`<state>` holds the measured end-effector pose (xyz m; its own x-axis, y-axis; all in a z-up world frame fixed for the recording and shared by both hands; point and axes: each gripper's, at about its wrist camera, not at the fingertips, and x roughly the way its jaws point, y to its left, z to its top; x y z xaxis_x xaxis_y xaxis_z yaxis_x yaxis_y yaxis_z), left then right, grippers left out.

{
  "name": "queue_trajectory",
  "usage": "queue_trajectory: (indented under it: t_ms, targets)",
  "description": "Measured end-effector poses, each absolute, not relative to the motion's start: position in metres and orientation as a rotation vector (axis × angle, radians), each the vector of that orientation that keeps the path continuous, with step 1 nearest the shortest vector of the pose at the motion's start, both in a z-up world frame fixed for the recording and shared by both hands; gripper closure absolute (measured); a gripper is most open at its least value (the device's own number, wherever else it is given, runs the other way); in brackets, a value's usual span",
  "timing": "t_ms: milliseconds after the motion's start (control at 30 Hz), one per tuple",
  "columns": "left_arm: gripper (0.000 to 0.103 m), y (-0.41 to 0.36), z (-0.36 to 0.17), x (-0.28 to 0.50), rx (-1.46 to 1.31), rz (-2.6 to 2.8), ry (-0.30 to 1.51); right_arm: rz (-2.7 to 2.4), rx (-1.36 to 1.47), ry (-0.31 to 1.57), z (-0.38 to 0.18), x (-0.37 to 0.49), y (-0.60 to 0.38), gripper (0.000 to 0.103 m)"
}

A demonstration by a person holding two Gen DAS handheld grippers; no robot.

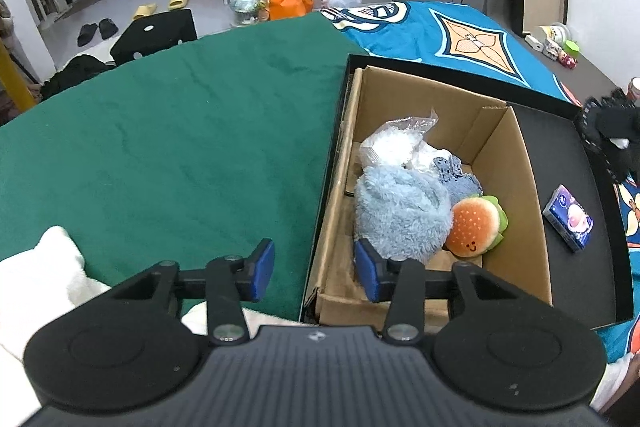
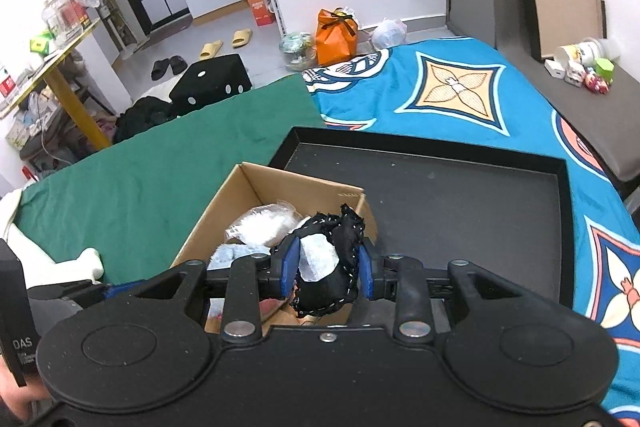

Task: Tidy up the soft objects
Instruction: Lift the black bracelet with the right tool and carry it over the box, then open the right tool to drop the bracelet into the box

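A cardboard box (image 1: 516, 163) stands inside a black tray (image 1: 568, 147) on the bed. In it lie a fluffy light-blue plush (image 1: 400, 211), a burger plush (image 1: 476, 227), a clear bag of white stuff (image 1: 392, 143) and a blue-grey cloth (image 1: 456, 175). My left gripper (image 1: 316, 269) is open and empty, straddling the box's left wall. My right gripper (image 2: 326, 263) is shut on a black fabric item with a white tag (image 2: 332, 267), held above the box (image 2: 224, 203). That black item and gripper also show at the right edge of the left wrist view (image 1: 612, 135).
A small blue tissue pack (image 1: 570, 223) lies in the tray right of the box. A green cloth (image 1: 168, 131) covers the left of the bed, a blue patterned sheet (image 2: 460, 95) the rest. A white towel (image 1: 44, 267) lies at the near left. Small items stand on a dark ledge (image 2: 584, 67).
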<state>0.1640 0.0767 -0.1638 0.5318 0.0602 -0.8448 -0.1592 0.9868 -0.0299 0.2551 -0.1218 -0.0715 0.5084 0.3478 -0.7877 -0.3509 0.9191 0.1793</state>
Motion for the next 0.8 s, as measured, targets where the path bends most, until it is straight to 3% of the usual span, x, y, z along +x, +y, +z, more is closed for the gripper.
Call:
queue_trajectory:
  t_ms: [333,600,800]
  targets:
    - [0.093,0.083,-0.178,0.170,-0.146,0.100,1.039,0.426,-0.068,0.936,-0.068,0.269,-0.089,0.069]
    - [0.094,0.084,-0.178,0.169,-0.168,0.079,1.030,0.390,-0.060,0.883,-0.061,0.276,-0.085,0.047]
    - [0.093,0.087,-0.177,0.168,-0.175,0.073,1.028,0.358,-0.042,0.895,-0.064,0.276,-0.101,0.044]
